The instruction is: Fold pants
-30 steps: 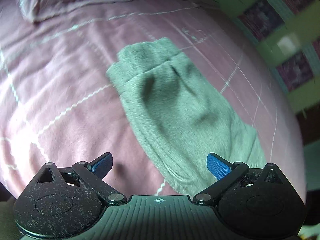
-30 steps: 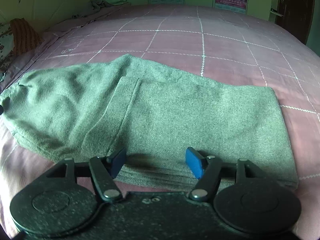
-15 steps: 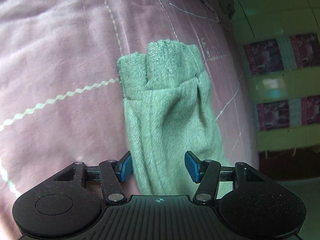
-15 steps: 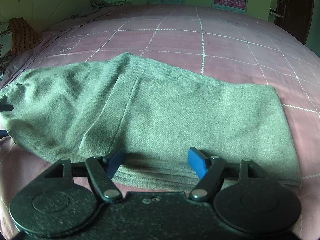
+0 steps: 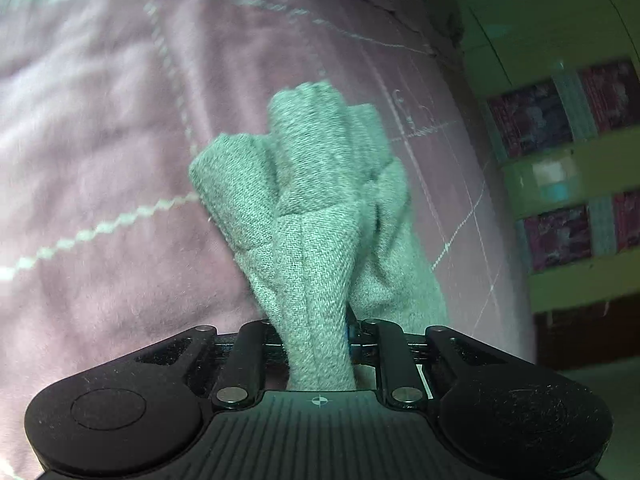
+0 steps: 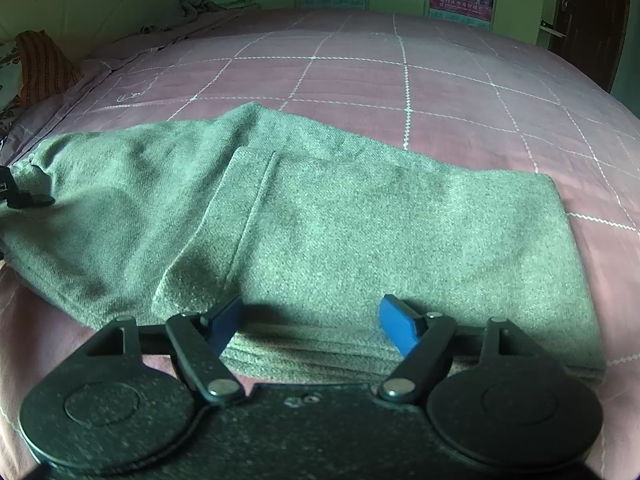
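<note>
The left gripper has the cloth: its jaws have just been closing and now pinch a bunched end of the grey-green woven pants, which lie partly folded across the pink quilted bedspread with white stitched grid lines. The right gripper sits low at the near folded edge, its 2 blue pads spread wide with the fabric under the gap between them and nothing clamped.

Risk now, as a judgement: that left pinch looks like a thick gather, not a flat edge, so lifting it may drag several layers at once and pull the existing fold crooked. With the right jaws apart, nothing anchors the near edge, so the whole garment could slide on the smooth bedspread.

The views split the story. The left wrist camera shows the grip itself, cloth wedged between the fingers and fanning out beyond them, but little of the garment's layout. The right wrist camera shows the full spread, the fold line and the far left end where a dark gripper tip peeks in.
</note>
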Available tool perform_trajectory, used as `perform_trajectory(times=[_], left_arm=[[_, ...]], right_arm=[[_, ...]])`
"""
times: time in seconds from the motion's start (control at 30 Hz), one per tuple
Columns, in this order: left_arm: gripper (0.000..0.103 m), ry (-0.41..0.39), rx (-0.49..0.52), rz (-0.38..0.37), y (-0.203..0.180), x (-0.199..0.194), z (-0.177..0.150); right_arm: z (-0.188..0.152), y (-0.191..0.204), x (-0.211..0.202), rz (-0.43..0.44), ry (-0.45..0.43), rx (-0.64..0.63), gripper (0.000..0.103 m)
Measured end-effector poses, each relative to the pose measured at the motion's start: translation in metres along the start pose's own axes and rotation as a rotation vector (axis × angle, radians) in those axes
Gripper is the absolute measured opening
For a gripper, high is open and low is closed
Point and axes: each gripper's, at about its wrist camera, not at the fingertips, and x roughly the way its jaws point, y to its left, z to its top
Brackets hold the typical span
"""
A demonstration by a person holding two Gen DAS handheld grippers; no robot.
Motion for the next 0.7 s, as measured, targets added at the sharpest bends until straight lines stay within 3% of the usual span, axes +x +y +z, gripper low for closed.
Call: perform_trajectory(times=[0.1, 0.17, 0.23, 0.33, 0.37, 0.43, 0.53, 0.7], left_arm=[[0.016, -0.058, 0.184, 0.022, -0.04, -0.013, -0.003], [0.015, -0.098, 0.327, 0.021, -0.074, -0.023, -0.009], [0.015, -0.136, 0.48, 0.015, -0.11, -0.032, -0.021], [0.015, -0.159, 0.663, -0.012, -0.16, -0.037, -0.044], [0.015, -0.166, 0.726, -0.024, -0.178, -0.038, -0.054], [0.015, -0.149, 0.828, -0.052, -0.205, -0.038, -0.074], [0.016, -0.103, 1.001, -0.091, -0.245, -0.033, -0.12], [0.016, 0.041, 1.2, -0.136, -0.289, -0.005, -0.211]], right_arm=[[0.004, 0.0, 0.0, -0.003, 0.007, -0.016, 0.072], [0.011, -0.002, -0.007, -0.01, -0.019, -0.015, 0.061], [0.015, -0.007, -0.016, -0.038, -0.072, 0.004, 0.064], [0.006, -0.01, 0.007, -0.046, 0.048, -0.04, 0.067], [0.006, -0.008, 0.005, -0.047, 0.036, -0.08, 0.067], [0.011, -0.017, -0.001, -0.022, 0.047, -0.032, 0.062], [0.014, -0.041, -0.022, -0.03, -0.014, 0.08, 0.064], [0.007, -0.088, -0.052, -0.048, -0.046, 0.161, 0.069]])
